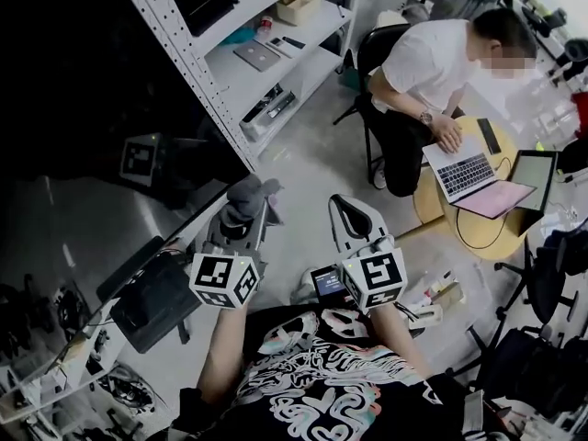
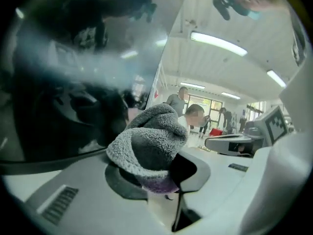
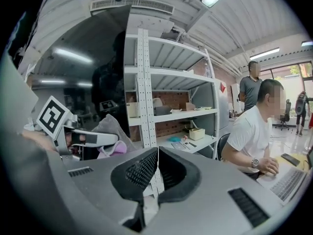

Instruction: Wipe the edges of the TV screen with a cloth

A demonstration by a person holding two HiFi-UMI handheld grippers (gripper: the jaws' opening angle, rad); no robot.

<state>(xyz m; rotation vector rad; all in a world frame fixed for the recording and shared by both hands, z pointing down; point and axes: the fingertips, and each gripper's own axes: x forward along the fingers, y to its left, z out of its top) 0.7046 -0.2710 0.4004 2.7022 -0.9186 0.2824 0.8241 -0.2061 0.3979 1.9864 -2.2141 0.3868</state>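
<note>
Left gripper (image 2: 157, 179): jaws are clamped on a fluffy grey cloth (image 2: 146, 143).
Cloth: held just beside the corner edge of the large, dark, glossy TV screen (image 1: 83, 209); contact cannot be told.
Right gripper (image 3: 156, 166): jaws are pressed together with nothing between them, and it is kept apart from the screen.
Background: white metal shelving (image 1: 241, 73) is seen behind.

- I count two grippers: the left gripper (image 1: 246, 211) and the right gripper (image 1: 346, 211).
- One grey cloth (image 1: 250, 194).
- One TV screen (image 1: 78, 72).
- One white shelving unit (image 1: 230, 83).
- One round table (image 1: 473, 234), with one open laptop (image 1: 464, 171) at its edge.
- Two bystanders: a seated person (image 1: 427, 62) and a standing person (image 3: 252, 89).
</note>
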